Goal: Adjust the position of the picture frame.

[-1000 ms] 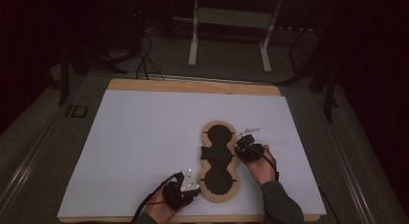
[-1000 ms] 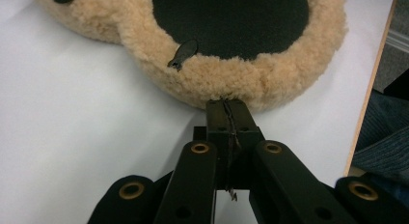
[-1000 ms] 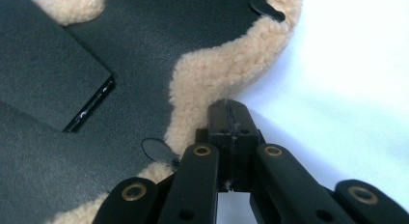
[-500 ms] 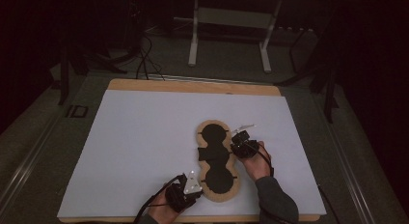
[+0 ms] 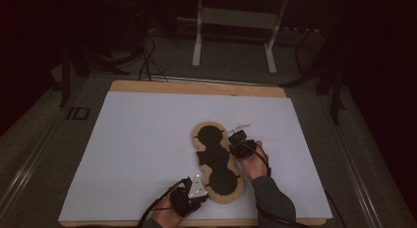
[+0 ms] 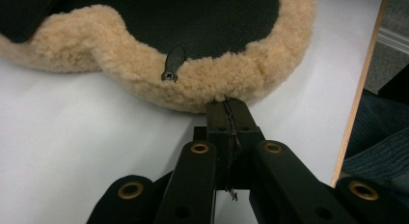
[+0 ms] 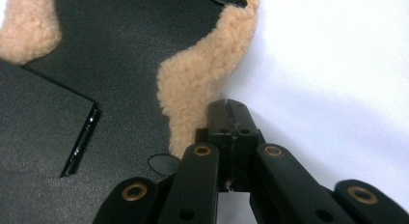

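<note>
A peanut-shaped pad (image 5: 216, 161) lies on the white table top, black in the middle with a tan fleece rim (image 6: 144, 84). My left gripper (image 5: 206, 188) is at the pad's near end. In the left gripper view its jaws (image 6: 226, 102) are pressed together, tips touching the fleece rim beside a small black tab (image 6: 172, 64). My right gripper (image 5: 233, 138) sits at the right side of the pad's narrow waist. Its jaws (image 7: 226, 102) are also together, resting on the white surface right against the fleece (image 7: 193, 89). A slit (image 7: 82, 142) shows in the black face.
The white sheet (image 5: 147, 139) covers a wooden board whose edge (image 5: 196, 88) runs along the far side. The near edge lies just under my hands. A metal stand (image 5: 233, 36) and cables (image 5: 147, 56) are on the dark floor beyond. A dark sleeve (image 6: 381, 147) is past the table edge.
My right gripper has slid left against the pad's waist, and the pad's far lobe has swung left with it. The left gripper has stayed at the near end.
</note>
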Demonstrator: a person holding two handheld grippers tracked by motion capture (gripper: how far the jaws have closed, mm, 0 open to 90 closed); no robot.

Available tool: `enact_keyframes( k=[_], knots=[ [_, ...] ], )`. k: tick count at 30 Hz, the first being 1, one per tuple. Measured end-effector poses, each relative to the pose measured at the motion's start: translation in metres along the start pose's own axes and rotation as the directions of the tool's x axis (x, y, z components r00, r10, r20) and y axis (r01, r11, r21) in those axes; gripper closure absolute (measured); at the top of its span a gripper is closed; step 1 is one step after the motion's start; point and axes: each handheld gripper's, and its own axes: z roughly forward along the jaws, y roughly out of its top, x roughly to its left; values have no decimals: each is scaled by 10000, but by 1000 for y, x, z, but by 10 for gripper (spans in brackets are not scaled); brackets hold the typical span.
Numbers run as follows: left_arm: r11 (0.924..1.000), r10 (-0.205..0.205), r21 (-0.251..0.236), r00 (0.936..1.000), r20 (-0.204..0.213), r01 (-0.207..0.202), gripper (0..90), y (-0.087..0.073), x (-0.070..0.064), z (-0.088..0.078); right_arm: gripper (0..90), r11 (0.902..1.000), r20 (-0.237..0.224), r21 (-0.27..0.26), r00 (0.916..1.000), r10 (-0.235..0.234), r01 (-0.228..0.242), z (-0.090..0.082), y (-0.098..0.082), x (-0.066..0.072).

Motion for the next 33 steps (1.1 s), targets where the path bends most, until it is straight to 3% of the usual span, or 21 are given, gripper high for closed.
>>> enact_keyframes(
  k=[9,16,25,30,33],
  knots=[
    [9999,108,24,9999,97,-108,900,1,-2,1,900,9993,251,102,9990,-370,367,3,7,9],
    [9998,183,-29,9998,105,-182,900,1,0,-2,899,9999,-144,-35,9999,94,-95,0,0,2],
    [9992,-362,-183,9987,-357,356,900,-2,18,-12,861,9990,-104,444,9999,2,3,-13,-16,0],
    [9997,-262,-12,9992,-301,262,900,-1,15,-3,900,9974,-210,690,9996,-210,224,-14,-22,5],
    [9999,-129,58,9988,-483,132,900,0,11,-2,900,9973,-238,722,9997,-84,101,-15,-23,6]
  ],
)
